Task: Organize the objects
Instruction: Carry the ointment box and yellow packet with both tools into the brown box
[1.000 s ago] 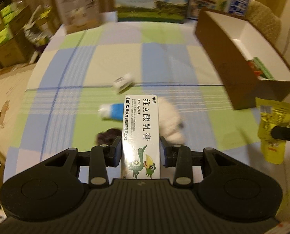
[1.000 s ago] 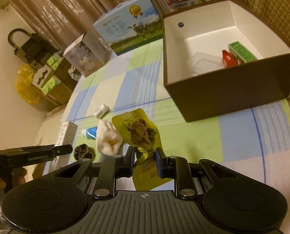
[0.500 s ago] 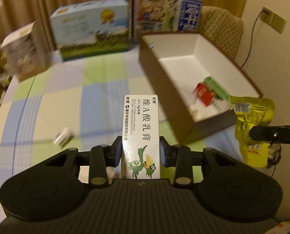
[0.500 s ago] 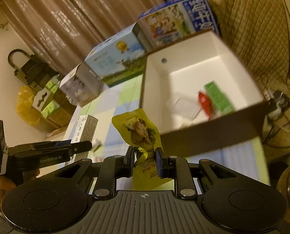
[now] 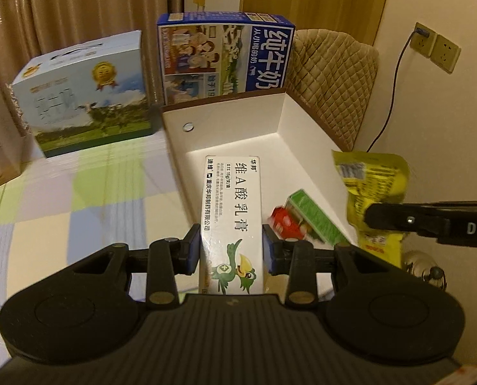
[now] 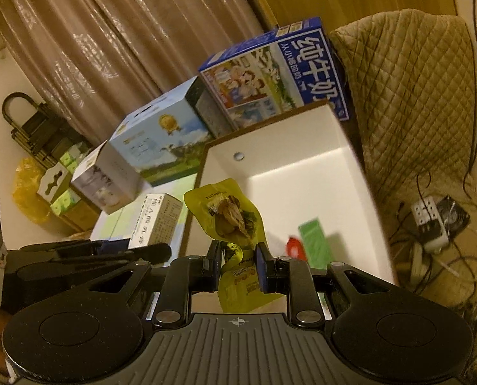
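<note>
Ointment box [image 5: 232,221] sits clamped in the left gripper [image 5: 231,250], held over the open storage box [image 5: 280,122], w/ a green carton [image 5: 315,218] and red item [image 5: 285,221] inside. Right-wrist view: right gripper [image 6: 238,264] pinches a yellow snack pouch [image 6: 229,221] above the same box's near edge; milk cartons [image 6: 270,67] behind.

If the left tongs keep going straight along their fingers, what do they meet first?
Probably the white inside floor of the brown box, struck first by the ointment carton they hold. The green packet and red item lie just right of that line. Depth is uncertain.
</note>
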A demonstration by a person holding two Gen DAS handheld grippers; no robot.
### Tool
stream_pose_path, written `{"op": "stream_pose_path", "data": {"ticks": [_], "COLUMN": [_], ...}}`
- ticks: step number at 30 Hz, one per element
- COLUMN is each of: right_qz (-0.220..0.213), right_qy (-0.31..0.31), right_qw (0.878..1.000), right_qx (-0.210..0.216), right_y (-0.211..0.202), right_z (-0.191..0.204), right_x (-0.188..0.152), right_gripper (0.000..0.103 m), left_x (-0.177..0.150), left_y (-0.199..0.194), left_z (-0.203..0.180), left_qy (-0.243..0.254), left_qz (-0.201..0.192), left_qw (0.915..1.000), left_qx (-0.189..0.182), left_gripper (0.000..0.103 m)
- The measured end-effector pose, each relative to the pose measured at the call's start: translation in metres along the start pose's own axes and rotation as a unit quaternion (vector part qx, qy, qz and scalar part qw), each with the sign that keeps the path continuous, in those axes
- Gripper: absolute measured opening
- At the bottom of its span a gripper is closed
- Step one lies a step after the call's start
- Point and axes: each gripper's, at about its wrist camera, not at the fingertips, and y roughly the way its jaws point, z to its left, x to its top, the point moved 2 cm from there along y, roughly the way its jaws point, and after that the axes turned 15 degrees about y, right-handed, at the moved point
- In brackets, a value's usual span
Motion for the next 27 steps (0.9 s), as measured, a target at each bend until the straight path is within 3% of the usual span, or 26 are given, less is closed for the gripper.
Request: {"op": "stream_pose_path", "data": {"ticks": [12,20,27], "right_qz": [0.014,0.025,0.011], "right_qy": [-0.004,0.009,-0.015], "right_qw": [0.999,0.996,0.994], "right_qx": [-0.048,-0.081,-0.106], "right_y": [0.073,0.113,0.136], "right_z": [-0.030,-0.049,-0.049], "right_x": [0.062,0.077,0.086], "right_gripper": [0.019,0.019,0.019], "left_x": [0.050,0.069,0.077], "left_y": [0.080,0.119,0.143], "left_z": [0.012,0.023,0.027], "left_qy": [-0.016,-0.027,-0.029], "left_qz": [0.032,0.047,0.058], "left_qw": [0.9993,0.9985,0.9979], "left_qx": [0.008,0.011,0.008], "left_gripper": [0.033,0.033,0.033]}}
